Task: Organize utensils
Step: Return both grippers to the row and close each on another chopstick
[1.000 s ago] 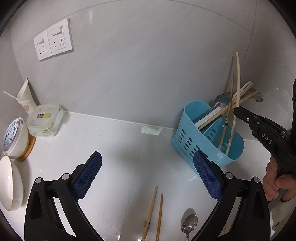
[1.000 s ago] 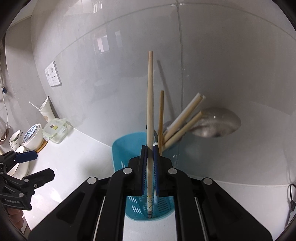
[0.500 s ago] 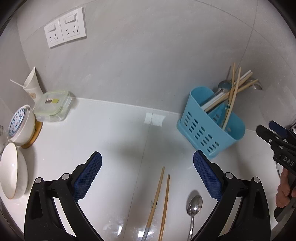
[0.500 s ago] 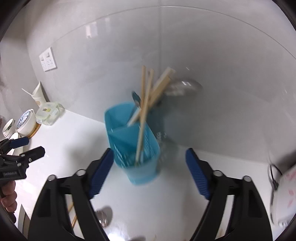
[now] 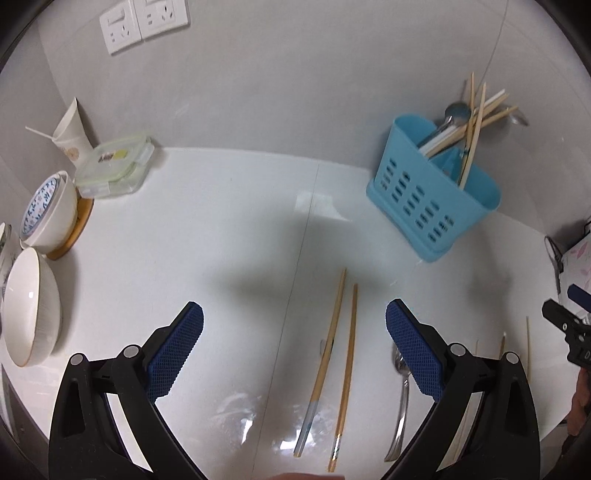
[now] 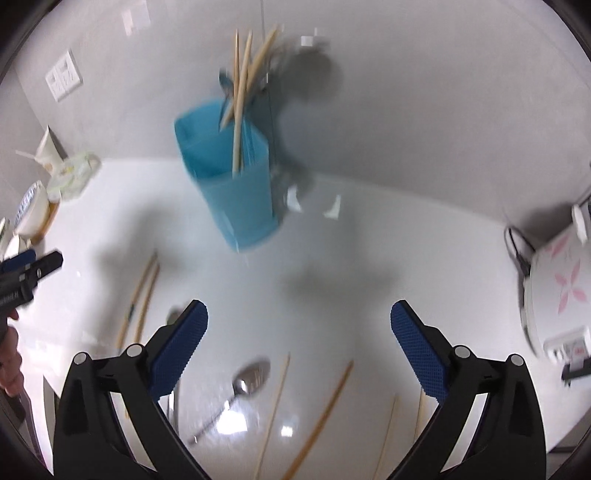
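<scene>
A blue slotted utensil holder [image 5: 432, 199] stands at the back right against the wall, with several chopsticks [image 5: 474, 122] and a spoon in it. Two wooden chopsticks [image 5: 332, 332] lie on the white counter between the open fingers of my left gripper [image 5: 295, 328]. A metal spoon [image 5: 400, 398] lies by its right finger. My right gripper [image 6: 299, 325] hangs over the counter in front of the holder [image 6: 236, 192], its jaws opening with nothing between them. Below it lie a spoon [image 6: 251, 373] and loose chopsticks [image 6: 321, 417].
White bowls [image 5: 29, 314], a lidded food container [image 5: 114, 166] and a paper cup [image 5: 72, 136] sit along the left. Wall sockets [image 5: 144, 22] are above them. A white appliance with pink flowers [image 6: 557, 288] stands at the right edge.
My right gripper let go of the chopstick, which now stands in the holder, then opened wide, drew back and tipped down. My left gripper sank toward the two chopsticks on the counter.
</scene>
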Available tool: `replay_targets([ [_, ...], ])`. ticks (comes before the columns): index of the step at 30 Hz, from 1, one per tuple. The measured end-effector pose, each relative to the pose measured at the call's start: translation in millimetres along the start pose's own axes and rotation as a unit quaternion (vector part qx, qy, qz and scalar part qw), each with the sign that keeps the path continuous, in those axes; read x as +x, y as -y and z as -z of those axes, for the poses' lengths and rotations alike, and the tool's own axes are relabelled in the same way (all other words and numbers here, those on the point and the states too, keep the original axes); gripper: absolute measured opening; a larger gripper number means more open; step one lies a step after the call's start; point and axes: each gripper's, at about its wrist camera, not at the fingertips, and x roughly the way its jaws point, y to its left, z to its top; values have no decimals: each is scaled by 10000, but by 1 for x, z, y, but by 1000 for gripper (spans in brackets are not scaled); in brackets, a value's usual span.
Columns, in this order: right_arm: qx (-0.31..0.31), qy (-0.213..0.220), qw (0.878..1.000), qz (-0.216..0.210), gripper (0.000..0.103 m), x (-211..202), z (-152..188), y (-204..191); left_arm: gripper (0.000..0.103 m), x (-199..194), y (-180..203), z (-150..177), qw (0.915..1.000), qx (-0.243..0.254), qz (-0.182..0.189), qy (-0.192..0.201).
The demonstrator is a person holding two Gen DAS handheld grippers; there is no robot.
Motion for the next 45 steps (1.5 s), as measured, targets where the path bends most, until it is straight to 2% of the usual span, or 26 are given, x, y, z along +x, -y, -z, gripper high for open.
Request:
replay_targets([
  [5,273,-509,9982,190,95,16,29,-1,97,23,-3,13,9985,403,61,-375],
  [11,611,-988,9931,144,95,39,60,-10,97,60,-8,25,9928,618,291,-980],
  [13,609,-1139,9915,183,90,49,68,-18,97,70,-7,28,9908,700,300,-1115],
  [17,737,-1333,9882,175,87,61,78,-26,97,90,-5,29,9863,728,475,-1403],
  [19,794,-1448,9861,158,78,66,80,-26,96,98,-5,28,9844,714,517,-1521],
  [22,854,-1602,9833,137,73,74,81,-27,95,107,-3,27,9808,798,577,-1684],
  [32,912,-2061,9742,-118,57,98,80,-36,75,129,4,28,9724,953,621,-2038],
  [35,903,-2128,9729,-64,56,103,78,-37,75,135,3,28,9695,878,754,-2161],
  [39,862,-2143,9729,-11,55,108,81,-34,73,139,5,29,9686,920,691,-2203],
  [42,910,-2173,9718,-53,47,113,82,-31,68,142,10,29,9681,961,615,-2233],
  [45,944,-2196,9709,-119,38,120,81,-30,56,140,19,30,9685,1016,518,-2212],
])
